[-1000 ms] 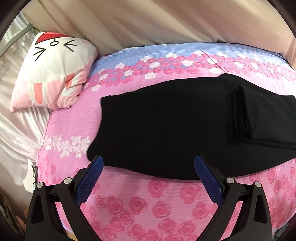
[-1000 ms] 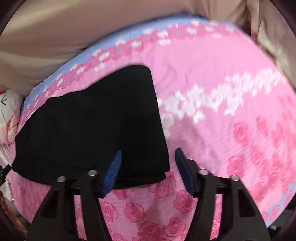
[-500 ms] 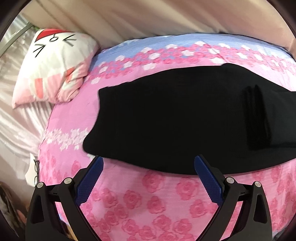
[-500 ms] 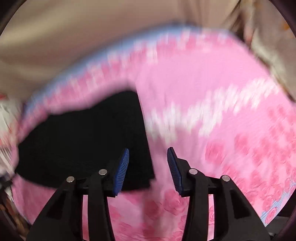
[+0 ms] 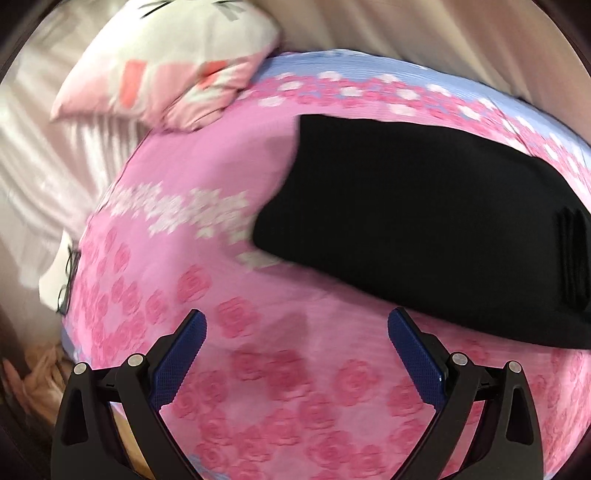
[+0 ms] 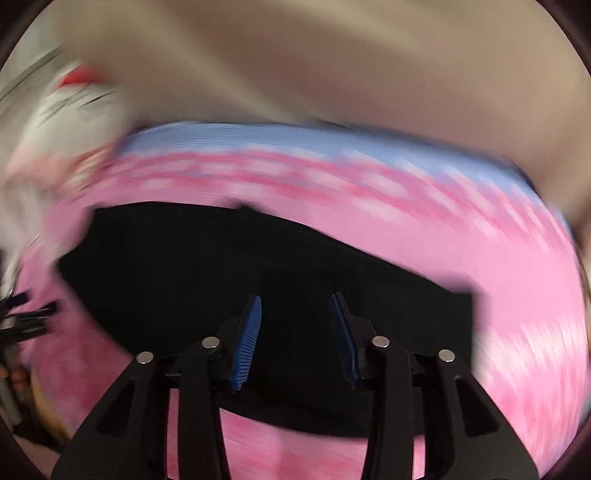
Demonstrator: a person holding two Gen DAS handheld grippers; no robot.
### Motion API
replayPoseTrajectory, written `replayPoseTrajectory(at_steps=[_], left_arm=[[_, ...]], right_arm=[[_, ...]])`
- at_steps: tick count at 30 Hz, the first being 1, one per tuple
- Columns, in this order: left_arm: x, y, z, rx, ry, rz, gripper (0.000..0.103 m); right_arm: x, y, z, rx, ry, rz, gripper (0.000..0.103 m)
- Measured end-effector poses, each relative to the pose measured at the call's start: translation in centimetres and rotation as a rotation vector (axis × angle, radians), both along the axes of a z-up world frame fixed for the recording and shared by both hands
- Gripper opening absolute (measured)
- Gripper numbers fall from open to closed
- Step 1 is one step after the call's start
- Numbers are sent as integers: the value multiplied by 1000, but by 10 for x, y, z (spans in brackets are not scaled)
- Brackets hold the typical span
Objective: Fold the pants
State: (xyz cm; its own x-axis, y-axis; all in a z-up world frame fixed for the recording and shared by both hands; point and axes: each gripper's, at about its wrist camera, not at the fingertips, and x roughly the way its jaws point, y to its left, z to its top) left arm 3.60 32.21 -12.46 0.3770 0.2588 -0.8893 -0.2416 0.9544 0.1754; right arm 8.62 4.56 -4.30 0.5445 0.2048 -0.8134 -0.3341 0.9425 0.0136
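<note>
Black pants (image 5: pixel 424 229) lie flat across a pink rose-print bed cover (image 5: pixel 280 391), with one end folded over at the right. My left gripper (image 5: pixel 295 332) is wide open above bare cover, to the left of and below the pants' near left corner, with nothing between its fingers. In the blurred right wrist view the black pants (image 6: pixel 192 266) fill the middle, and my right gripper (image 6: pixel 295 317) hovers over them. Its jaws are opening, with a clear gap between the blue pads (image 6: pixel 248 339) and no cloth pinched.
A white and pink cartoon-face pillow (image 5: pixel 173 66) lies at the bed's far left corner. Beige curtain (image 5: pixel 424 33) hangs behind the bed. Pale satin sheet (image 5: pixel 33 166) drapes at the left, with dark-framed glasses (image 5: pixel 68 280) by the bed's edge.
My left gripper swung left, so the pants slid to the right of its view. My right gripper moved over the pants from their right end, and its jaws narrowed, then widened.
</note>
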Motion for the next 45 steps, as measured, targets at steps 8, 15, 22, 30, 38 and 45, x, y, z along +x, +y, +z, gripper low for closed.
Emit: replayPoseTrajectory(at_steps=[8, 15, 22, 30, 38, 45], left_arm=[[-37, 46, 10, 29, -43, 72, 98], [-74, 90, 7, 2, -30, 195, 98], [-82, 115, 4, -11, -26, 257, 98], [-67, 116, 11, -2, -37, 231, 98], [-43, 89, 26, 16, -60, 151, 98], [-8, 29, 44, 49, -104, -6, 98]], right_arm=[[-9, 246, -62, -192, -38, 548, 55], [10, 306, -108, -303, -30, 587, 56], [34, 325, -125, -257, -4, 525, 60], [40, 317, -119, -239, 25, 457, 31], [85, 227, -62, 251, 248, 174, 20], [93, 89, 7, 579, 212, -37, 18]])
